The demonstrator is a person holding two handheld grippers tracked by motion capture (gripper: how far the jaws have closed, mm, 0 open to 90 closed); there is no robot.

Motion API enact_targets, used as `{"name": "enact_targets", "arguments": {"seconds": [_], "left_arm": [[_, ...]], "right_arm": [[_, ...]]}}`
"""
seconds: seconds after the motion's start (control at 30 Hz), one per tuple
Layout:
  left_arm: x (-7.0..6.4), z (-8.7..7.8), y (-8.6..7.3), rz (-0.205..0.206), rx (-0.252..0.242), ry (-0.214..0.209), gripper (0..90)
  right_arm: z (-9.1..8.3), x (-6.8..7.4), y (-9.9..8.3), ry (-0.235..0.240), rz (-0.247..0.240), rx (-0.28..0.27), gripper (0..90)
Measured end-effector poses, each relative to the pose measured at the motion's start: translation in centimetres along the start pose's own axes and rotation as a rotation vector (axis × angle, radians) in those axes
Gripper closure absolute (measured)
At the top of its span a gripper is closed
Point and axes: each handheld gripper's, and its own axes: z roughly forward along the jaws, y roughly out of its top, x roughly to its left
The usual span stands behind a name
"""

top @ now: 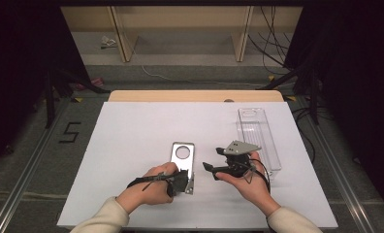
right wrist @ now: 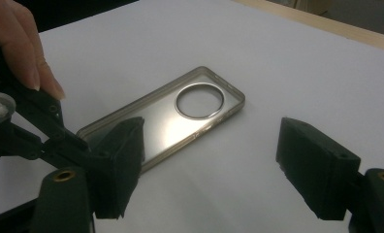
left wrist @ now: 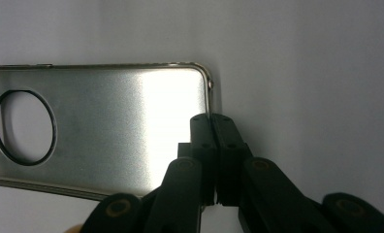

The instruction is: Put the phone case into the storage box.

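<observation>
A silvery, translucent phone case (top: 183, 156) with a round camera hole lies open side up on the white table top (top: 132, 131). My left gripper (top: 189, 182) is shut on the rim of its near short end; in the left gripper view the jaws (left wrist: 212, 119) meet on that edge of the case (left wrist: 107, 116). My right gripper (top: 213, 159) hovers just right of the case, open and holding nothing. In the right gripper view its jaws (right wrist: 212, 145) stand wide apart, with the case (right wrist: 180, 116) beyond them and the other hand's fingers (right wrist: 30, 58) at left.
A clear plastic box (top: 258, 136) lies lengthwise at the right of the table, just behind my right hand. The table's wooden far edge (top: 195, 95) runs along the back. Shelving and cables stand on the floor beyond.
</observation>
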Motion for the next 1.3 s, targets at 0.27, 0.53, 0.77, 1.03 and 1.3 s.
{"name": "enact_targets", "arguments": {"seconds": [0.27,0.53,0.77,1.03,1.3], "left_arm": [[-0.3,-0.9,0.1,0.007,-0.023,0.045,88.5],[-0.4,-1.8,0.6,0.03,-0.053,0.079,88.6],[-0.6,-2.2,1.0,0.028,-0.064,0.085,88.7],[-0.8,-2.4,1.6,0.056,-0.071,0.096,88.7],[-1.0,-2.7,1.8,0.055,-0.08,0.099,88.7]], "right_arm": [[0.1,-0.2,0.0,-0.006,0.015,-0.002,27.0],[0.2,-0.5,0.2,-0.016,0.037,-0.015,27.1],[0.9,-1.0,0.7,-0.024,0.065,-0.027,27.4],[3.1,-2.0,1.2,-0.012,0.152,-0.01,27.4],[5.1,-2.9,1.6,0.009,0.222,0.006,29.5]]}}
